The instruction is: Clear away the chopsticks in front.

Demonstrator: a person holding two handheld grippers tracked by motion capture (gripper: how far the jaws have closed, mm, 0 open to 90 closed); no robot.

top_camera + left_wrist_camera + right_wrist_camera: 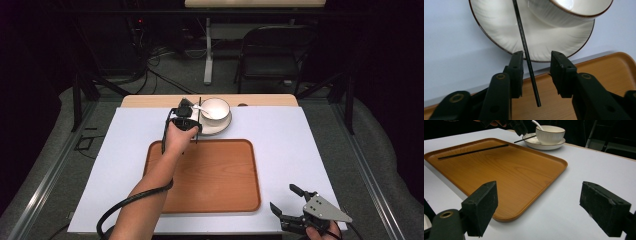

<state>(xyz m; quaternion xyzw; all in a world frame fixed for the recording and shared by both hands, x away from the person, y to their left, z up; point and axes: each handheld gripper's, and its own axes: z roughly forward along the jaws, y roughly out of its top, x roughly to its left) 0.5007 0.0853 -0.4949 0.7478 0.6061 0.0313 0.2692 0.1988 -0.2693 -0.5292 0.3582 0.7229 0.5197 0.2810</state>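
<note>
Straddling the black chopstick (pixel 525 47) propped on the saucer (pixel 499 27) at the tray's (pixel 240 150) twelve o'clock, the left gripper (pixel 535 66), jaws apart, could flick it away if closed off-centre.

Left gripper (pixel 192 117) over chopstick (pixel 199 120)

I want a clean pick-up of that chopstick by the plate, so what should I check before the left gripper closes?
1. Chopstick between the left gripper's jaws: ok.
2. Both pads pressing on it: not ok, a gap shows on one side.
3. Chopstick leaning on the plate, beside the bowl: ok.
4. Tray has bare room next to the second chopstick: ok.
5. Right gripper open and off the tray: ok.
</note>
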